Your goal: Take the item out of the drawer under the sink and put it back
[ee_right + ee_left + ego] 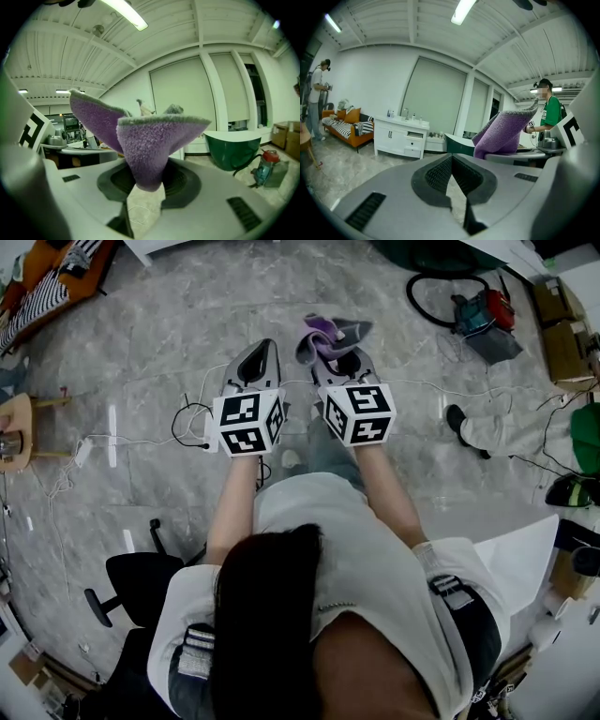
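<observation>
Marble floor [169,324] lies below; right gripper [336,351] pinches a purple cloth [145,140] (fuzzy, folded), left gripper [262,349] at its nine o'clock, jaws together, empty.

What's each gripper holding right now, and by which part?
The right gripper pinches the purple cloth at a bunched fold, with its edges flaring upward. The left gripper holds nothing.
</observation>
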A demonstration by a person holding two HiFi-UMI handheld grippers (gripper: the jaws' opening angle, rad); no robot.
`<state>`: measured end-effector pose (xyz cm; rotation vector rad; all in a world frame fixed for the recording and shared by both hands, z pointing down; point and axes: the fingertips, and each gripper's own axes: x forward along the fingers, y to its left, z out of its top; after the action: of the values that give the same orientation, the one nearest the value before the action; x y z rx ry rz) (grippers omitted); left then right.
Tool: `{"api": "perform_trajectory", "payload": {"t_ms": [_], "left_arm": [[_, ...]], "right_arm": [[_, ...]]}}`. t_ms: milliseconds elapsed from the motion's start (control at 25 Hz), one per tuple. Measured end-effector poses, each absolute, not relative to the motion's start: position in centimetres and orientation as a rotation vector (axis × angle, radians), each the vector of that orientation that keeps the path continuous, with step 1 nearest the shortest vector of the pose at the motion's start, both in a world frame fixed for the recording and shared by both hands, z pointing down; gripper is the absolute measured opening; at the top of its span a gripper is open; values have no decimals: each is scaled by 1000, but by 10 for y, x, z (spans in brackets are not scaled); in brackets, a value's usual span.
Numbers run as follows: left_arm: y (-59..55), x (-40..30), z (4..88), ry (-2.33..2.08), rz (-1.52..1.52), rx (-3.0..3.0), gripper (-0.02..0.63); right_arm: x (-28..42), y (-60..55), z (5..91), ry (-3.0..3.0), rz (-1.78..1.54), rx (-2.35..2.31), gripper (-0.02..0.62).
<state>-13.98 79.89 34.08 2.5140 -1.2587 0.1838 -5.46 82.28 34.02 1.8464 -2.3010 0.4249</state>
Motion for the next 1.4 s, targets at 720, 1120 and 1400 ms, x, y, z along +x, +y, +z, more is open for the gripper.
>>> {"api": "perform_trajectory", "payload": {"t_ms": [720,1120,1400], "left_arm": [[679,-95,356,-1354,204,2437,5],[591,-40,347,-1408,187,2395,5],[541,-1,340,-1448,172,2382,5]], "right_arm": [[-8,694,355,-2345,450,1742,143],[46,606,348,-2371,445,1681,143],[87,554,345,-2380,439,1657,143]]}}
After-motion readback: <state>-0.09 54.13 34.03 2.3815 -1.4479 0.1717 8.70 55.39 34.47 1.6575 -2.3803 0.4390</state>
